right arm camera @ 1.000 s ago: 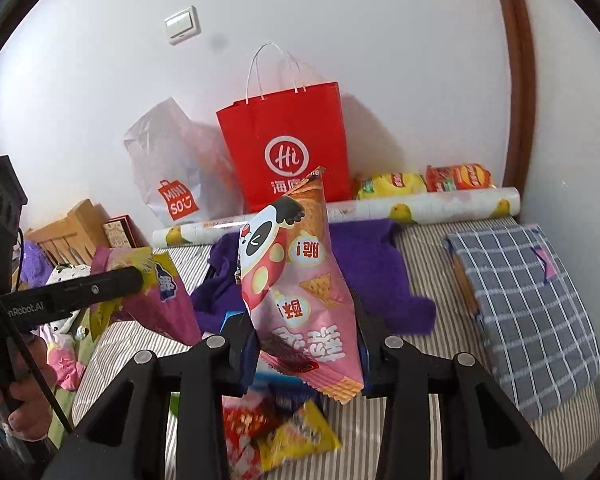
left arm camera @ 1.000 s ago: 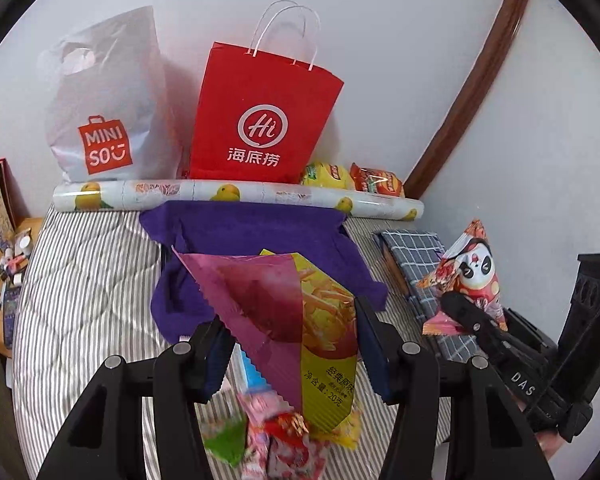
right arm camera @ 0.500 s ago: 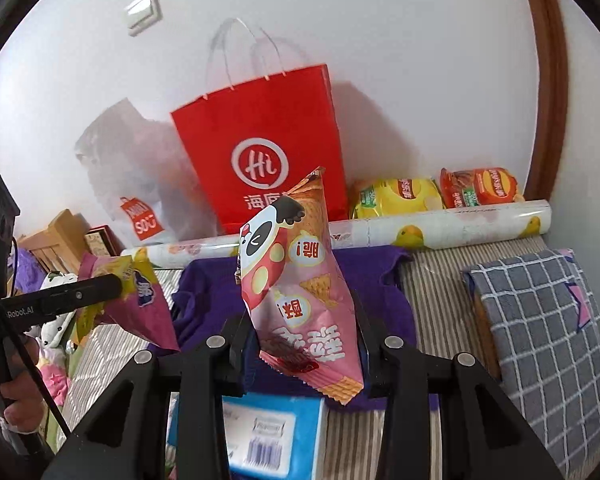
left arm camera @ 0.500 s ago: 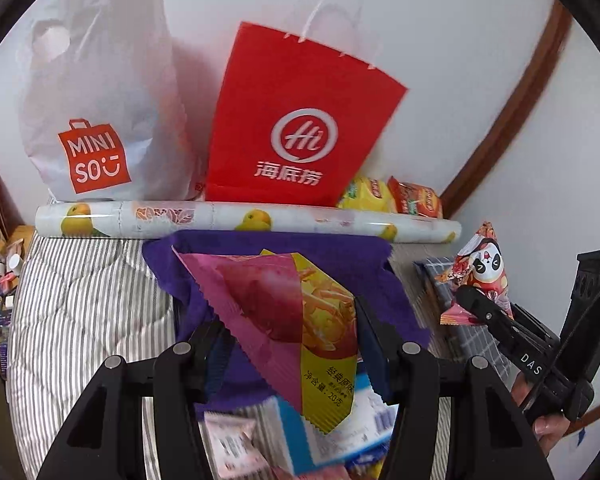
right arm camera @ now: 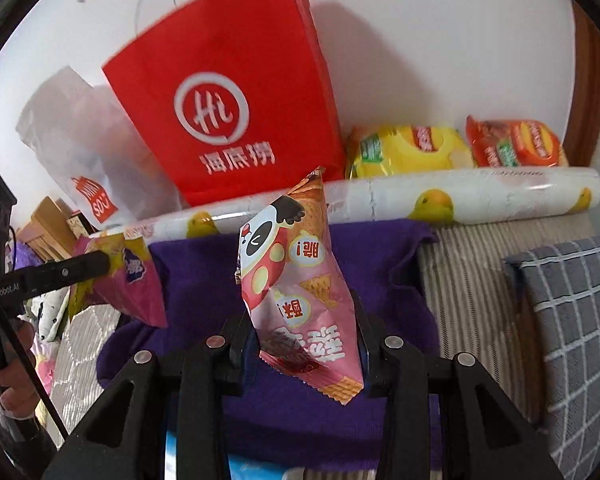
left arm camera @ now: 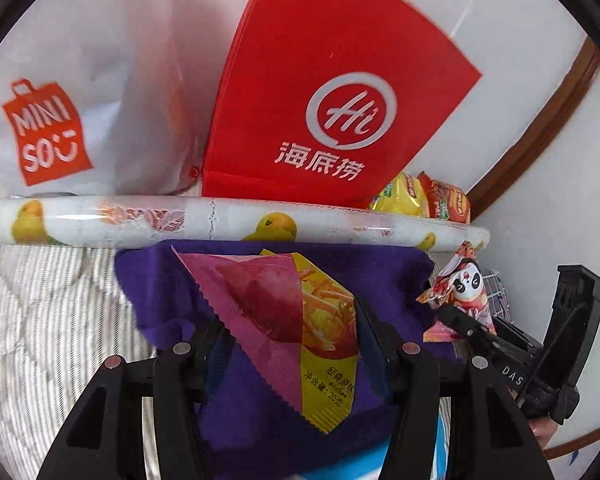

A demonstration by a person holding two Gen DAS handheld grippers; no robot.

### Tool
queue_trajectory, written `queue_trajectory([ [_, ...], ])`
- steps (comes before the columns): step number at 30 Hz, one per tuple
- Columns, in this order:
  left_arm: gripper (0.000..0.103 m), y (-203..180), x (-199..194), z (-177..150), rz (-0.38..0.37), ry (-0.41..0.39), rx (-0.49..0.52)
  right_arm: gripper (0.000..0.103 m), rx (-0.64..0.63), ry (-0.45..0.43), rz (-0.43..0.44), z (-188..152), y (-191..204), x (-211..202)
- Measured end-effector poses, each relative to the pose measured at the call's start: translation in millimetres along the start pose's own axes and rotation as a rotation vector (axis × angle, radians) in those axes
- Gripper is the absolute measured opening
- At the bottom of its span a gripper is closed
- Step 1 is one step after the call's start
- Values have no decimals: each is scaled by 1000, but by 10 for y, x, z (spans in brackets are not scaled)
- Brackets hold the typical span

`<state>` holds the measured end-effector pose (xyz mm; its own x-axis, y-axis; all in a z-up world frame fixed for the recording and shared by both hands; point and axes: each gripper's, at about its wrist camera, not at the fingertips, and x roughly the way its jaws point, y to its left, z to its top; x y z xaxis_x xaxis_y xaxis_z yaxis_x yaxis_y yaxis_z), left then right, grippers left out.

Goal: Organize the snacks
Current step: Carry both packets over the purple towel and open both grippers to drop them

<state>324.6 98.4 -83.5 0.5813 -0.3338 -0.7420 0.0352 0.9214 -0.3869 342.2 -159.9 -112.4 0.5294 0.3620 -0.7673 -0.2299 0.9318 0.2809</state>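
Two packets are clamped: the left tongs point(left arm camera: 292, 344) on a magenta-yellow packet point(left arm camera: 284, 320), the right tongs point(right arm camera: 300, 340) on a panda packet point(right arm camera: 296, 288); the checked cushion point(right arm camera: 572, 332) at three o'clock is seen whole only by the right wrist.

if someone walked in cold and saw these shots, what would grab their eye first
Most likely the big red paper bag with its white logo, standing against the wall behind the fruit-printed roll. Next, the two snacks held up in front: the left gripper is shut on a pink-and-yellow packet, the right gripper on a pink panda packet, both above the purple cloth. The white shopping bag sits left of the red one.
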Motion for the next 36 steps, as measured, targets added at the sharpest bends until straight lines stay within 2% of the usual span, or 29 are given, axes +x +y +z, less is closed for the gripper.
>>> queue_trajectory([
  [10,54,132,449,46,-2,56,-1,38,18,80,23,-7,-140,407],
  [17,54,214,581,35,-4,55,-16,38,34,133,29,-43,-190,594],
  [25,55,154,667,19,5,68,23,40,38,159,3,-66,-241,670],
  [27,56,144,681,19,14,81,32,49,23,167,0,-61,-224,678],
  [29,71,103,741,25,29,102,36,64,17,163,-1,-49,-204,649],
  [31,74,71,749,19,48,104,47,69,14,149,-5,-34,-194,601],
  [36,80,38,561,22,74,83,60,69,5,116,-46,-16,-151,380],
])
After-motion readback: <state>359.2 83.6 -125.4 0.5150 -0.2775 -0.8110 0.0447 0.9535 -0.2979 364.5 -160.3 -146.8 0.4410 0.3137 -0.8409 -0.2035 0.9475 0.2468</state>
